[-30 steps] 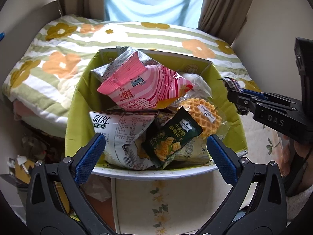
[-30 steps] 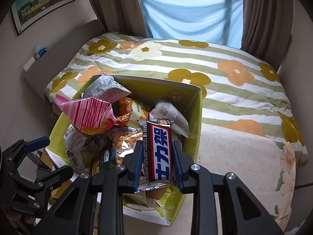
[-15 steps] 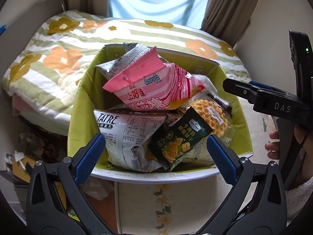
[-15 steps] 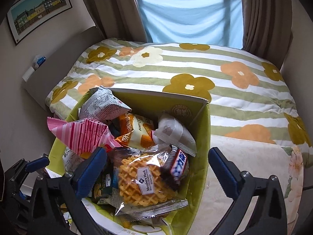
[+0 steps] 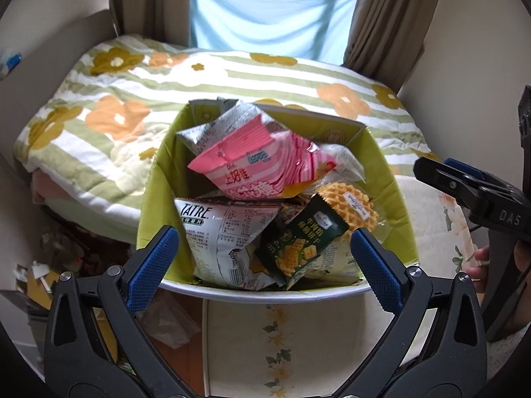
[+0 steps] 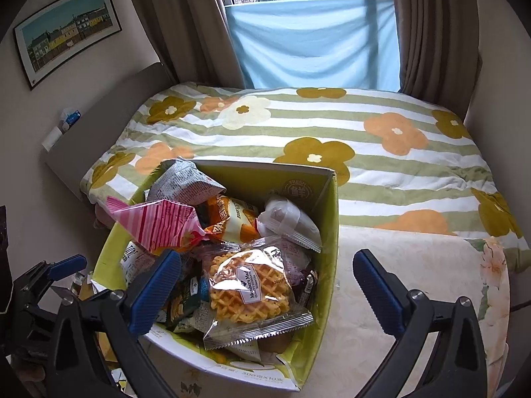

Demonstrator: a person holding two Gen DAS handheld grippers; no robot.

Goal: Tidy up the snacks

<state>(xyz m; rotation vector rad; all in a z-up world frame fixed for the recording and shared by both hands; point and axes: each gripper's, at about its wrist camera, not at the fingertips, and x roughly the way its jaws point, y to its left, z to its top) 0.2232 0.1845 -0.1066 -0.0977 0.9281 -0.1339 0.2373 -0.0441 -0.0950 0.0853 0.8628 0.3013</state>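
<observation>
A green-lined cardboard box (image 5: 156, 199) (image 6: 328, 219) stands on a small table and is heaped with snacks. On top lie a pink striped bag (image 5: 259, 165) (image 6: 159, 225), a wrapped waffle (image 5: 348, 202) (image 6: 249, 285), a white TATRE bag (image 5: 225, 232) and a dark green cracker pack (image 5: 302, 242). A dark chocolate bar (image 6: 307, 285) lies beside the waffle by the box's right wall. My left gripper (image 5: 265, 262) is open and empty at the box's near rim. My right gripper (image 6: 265, 285) is open and empty above the box, also seen in the left wrist view (image 5: 464, 185).
A bed with a floral striped quilt (image 6: 332, 139) lies behind the box. The floral tablecloth (image 6: 415, 265) extends to the right of the box. Clutter sits on the floor at left (image 5: 49, 265). Curtains and a blue sheet (image 6: 312, 39) hang at the window.
My right gripper opened and let the chocolate bar fall into the box beside the waffle, then drew back and up. My left gripper pulled back slightly.
</observation>
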